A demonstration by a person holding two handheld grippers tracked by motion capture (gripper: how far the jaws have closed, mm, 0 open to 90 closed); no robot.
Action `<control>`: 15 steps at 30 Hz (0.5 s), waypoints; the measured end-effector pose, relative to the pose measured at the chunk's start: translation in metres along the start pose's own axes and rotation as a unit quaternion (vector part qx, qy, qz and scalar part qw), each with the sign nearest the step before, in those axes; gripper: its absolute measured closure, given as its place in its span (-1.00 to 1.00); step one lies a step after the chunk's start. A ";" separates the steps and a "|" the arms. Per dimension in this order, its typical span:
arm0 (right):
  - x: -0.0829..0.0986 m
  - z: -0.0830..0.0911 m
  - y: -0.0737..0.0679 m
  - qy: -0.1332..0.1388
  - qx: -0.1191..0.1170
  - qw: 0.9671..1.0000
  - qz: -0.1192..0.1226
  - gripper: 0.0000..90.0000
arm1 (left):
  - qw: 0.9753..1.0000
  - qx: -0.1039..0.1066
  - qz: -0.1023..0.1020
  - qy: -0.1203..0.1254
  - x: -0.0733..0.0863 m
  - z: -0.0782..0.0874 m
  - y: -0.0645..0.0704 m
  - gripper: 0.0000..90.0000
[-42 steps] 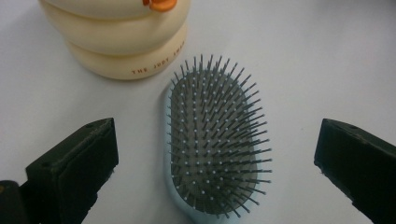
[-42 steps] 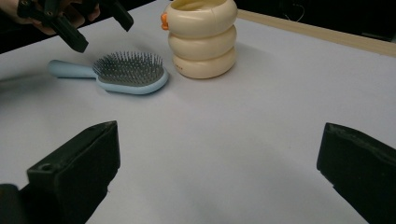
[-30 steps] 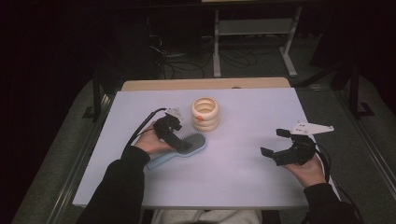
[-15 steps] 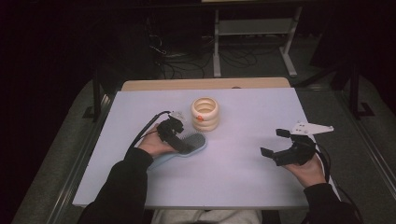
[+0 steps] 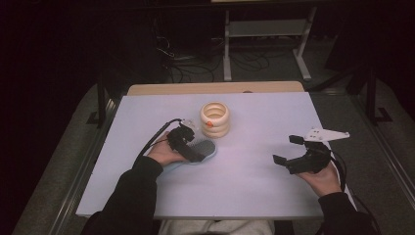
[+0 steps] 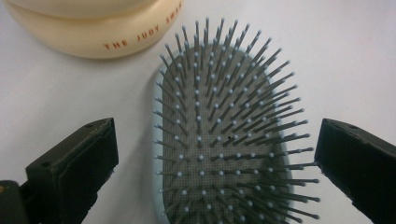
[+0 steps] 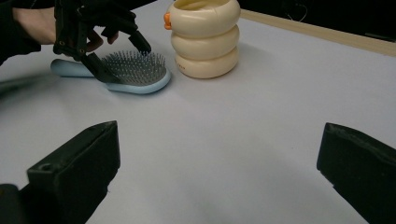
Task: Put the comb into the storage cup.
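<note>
"THE JUDY SWA…" is printed in orange on the cream holder (image 6: 93,28). The brush (image 6: 224,140) is straddled, ungripped, by the wide-open left gripper (image 6: 217,154). The right gripper (image 7: 219,172) is held wide open, empty.

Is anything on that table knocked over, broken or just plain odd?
Nothing stands out. The hairbrush lies flat on the table, bristles up and straight, with the left gripper open on either side of its head. The cream ringed holder stands upright beside it. The right gripper hangs open, apart from both.
</note>
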State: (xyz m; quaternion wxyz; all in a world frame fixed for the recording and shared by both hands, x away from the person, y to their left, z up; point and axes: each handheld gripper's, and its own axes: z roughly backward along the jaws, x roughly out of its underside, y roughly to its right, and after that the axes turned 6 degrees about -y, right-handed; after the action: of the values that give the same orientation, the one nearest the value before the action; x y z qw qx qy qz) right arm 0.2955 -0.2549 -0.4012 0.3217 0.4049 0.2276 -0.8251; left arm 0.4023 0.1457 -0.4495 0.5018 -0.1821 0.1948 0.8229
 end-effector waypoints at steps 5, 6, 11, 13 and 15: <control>0.000 0.000 0.000 0.000 -0.001 1.000 0.000 -1.00 | 1.000 -0.002 -0.003 -0.009 -0.001 -0.005 0.001 -1.00; 0.000 0.000 0.000 0.000 -0.001 1.000 0.000 -1.00 | 1.000 -0.001 -0.004 -0.013 -0.001 -0.006 0.002 -1.00; 0.000 0.000 0.000 0.000 -0.001 1.000 0.001 -1.00 | 0.999 -0.007 -0.009 -0.031 -0.002 -0.010 0.004 -1.00; 0.000 0.000 0.000 0.000 -0.001 1.000 0.001 -1.00 | 0.999 -0.007 -0.009 -0.033 -0.002 -0.011 0.004 -1.00; 0.000 0.000 0.000 0.001 -0.002 1.000 0.001 -1.00 | 0.999 -0.009 -0.012 -0.036 -0.002 -0.012 0.005 -1.00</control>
State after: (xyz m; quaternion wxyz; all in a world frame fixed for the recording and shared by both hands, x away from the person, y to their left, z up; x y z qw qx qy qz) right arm 0.2950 -0.2547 -0.4010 0.3230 0.4053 0.2289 -0.8240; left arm 0.4002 0.1362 -0.4582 0.5162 -0.1597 0.1669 0.8247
